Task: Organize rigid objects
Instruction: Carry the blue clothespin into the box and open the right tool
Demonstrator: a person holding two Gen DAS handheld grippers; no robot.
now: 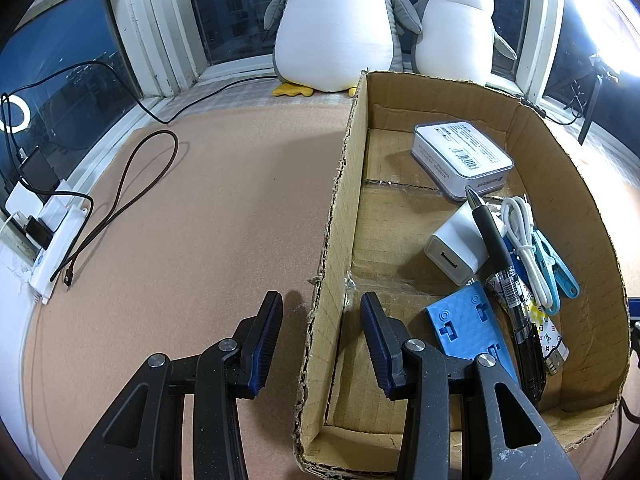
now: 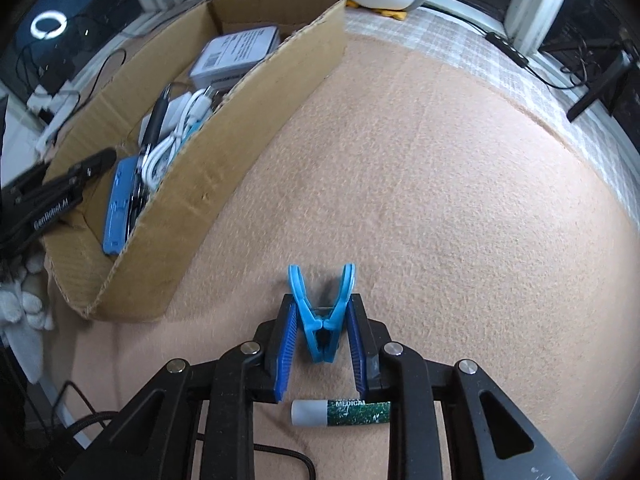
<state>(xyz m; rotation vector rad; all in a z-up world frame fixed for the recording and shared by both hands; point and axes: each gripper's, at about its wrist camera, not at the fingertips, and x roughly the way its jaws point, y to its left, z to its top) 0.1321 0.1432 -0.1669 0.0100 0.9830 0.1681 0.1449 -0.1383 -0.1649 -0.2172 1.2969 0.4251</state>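
Squarely between right tool (image 2: 322, 320) pads: blue clip (image 2: 321, 316).

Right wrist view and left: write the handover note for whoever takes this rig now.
Right gripper: pads against the handles of the blue clip on the felt mat; clip not lifted yet.
Left gripper: straddles the near left wall of the cardboard box, steadying it.
Done: white box, charger, pen, white cable, another clip and blue plate in the box.
Left: box this clip, then the green tube lying under the right gripper.
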